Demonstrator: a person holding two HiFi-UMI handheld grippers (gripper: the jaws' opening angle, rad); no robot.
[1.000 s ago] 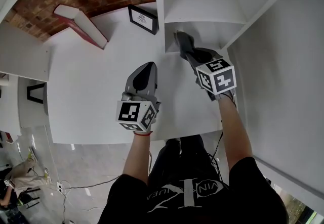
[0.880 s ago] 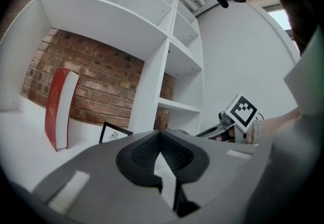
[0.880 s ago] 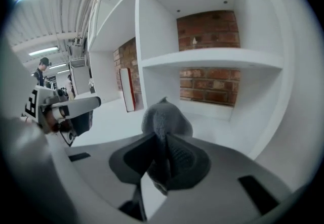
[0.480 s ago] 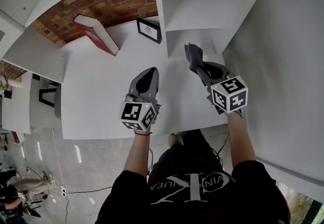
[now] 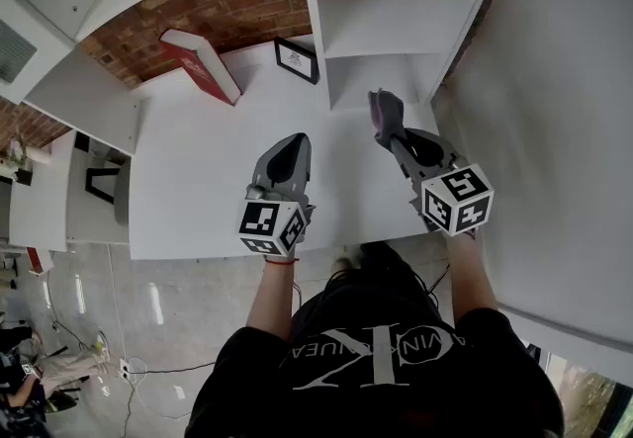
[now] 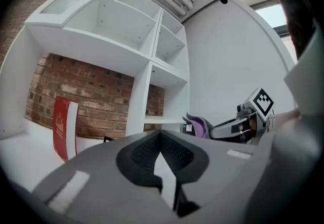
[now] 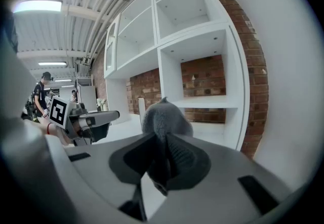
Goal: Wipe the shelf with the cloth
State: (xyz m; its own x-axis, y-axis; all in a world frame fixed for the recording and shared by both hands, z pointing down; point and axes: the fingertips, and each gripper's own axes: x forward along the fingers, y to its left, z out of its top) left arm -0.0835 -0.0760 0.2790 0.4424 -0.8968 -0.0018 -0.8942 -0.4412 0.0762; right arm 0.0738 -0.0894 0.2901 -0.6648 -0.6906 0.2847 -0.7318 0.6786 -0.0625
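Note:
A grey-purple cloth (image 5: 385,113) sticks out from the tips of my right gripper (image 5: 392,137), which is shut on it. In the right gripper view the cloth (image 7: 164,116) bulges above the jaws, in front of the white shelf unit (image 7: 207,101). That gripper hangs over the white top, just before the lower open compartment (image 5: 381,78). My left gripper (image 5: 287,145) hovers to its left, shut and holding nothing. The left gripper view shows its tips (image 6: 161,134) together, with the right gripper (image 6: 223,131) and the cloth (image 6: 198,126) beyond.
A red book (image 5: 203,65) leans against the brick wall at the back left. A small framed picture (image 5: 297,58) stands next to the shelf's upright. The white tabletop (image 5: 188,189) spreads left; a white wall (image 5: 554,130) closes the right side. People stand far off (image 7: 40,91).
My right gripper has drawn back from the lower compartment's mouth with the cloth still in it. The left gripper has shifted only slightly, and more of the shelf unit shows.

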